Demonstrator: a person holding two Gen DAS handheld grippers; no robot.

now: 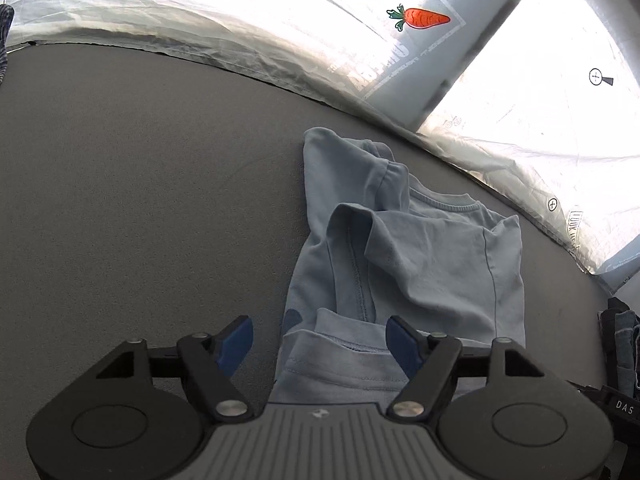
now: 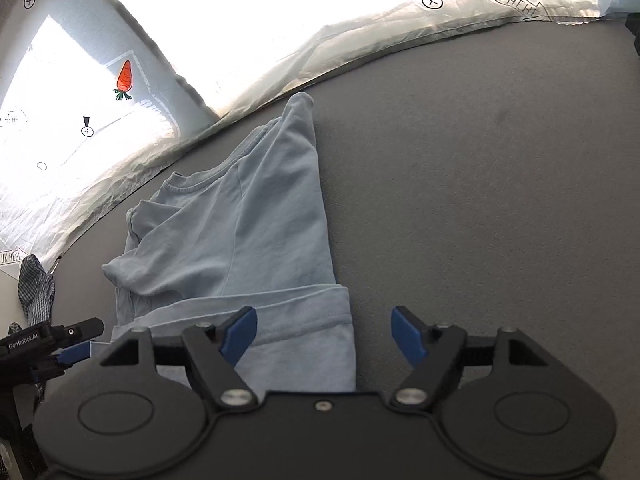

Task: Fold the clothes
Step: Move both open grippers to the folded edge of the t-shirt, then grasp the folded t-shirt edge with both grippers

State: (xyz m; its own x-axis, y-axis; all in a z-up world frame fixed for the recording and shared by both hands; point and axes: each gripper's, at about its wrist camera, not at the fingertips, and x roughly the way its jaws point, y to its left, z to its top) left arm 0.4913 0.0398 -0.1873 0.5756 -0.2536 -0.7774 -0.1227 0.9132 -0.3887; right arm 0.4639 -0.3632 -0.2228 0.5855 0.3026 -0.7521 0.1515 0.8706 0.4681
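A light blue T-shirt [image 1: 420, 248] lies partly folded on the grey table [image 1: 140, 200], collar toward the far edge, sleeves turned in and hem doubled over near me. My left gripper [image 1: 320, 344] is open and empty, its blue pads straddling the shirt's near left hem edge. In the right wrist view the same shirt [image 2: 248, 232] lies left of centre. My right gripper [image 2: 324, 336] is open and empty over the shirt's near right hem corner. The left gripper [image 2: 76, 350] shows at the left edge of that view.
A white crinkled sheet [image 1: 200, 8] with a carrot sticker [image 1: 424, 18] and printed marks rises behind the table's far edge. A checked cloth [image 2: 36, 288] hangs at the left in the right wrist view. Dark clothing [image 1: 620, 344] sits at the right edge.
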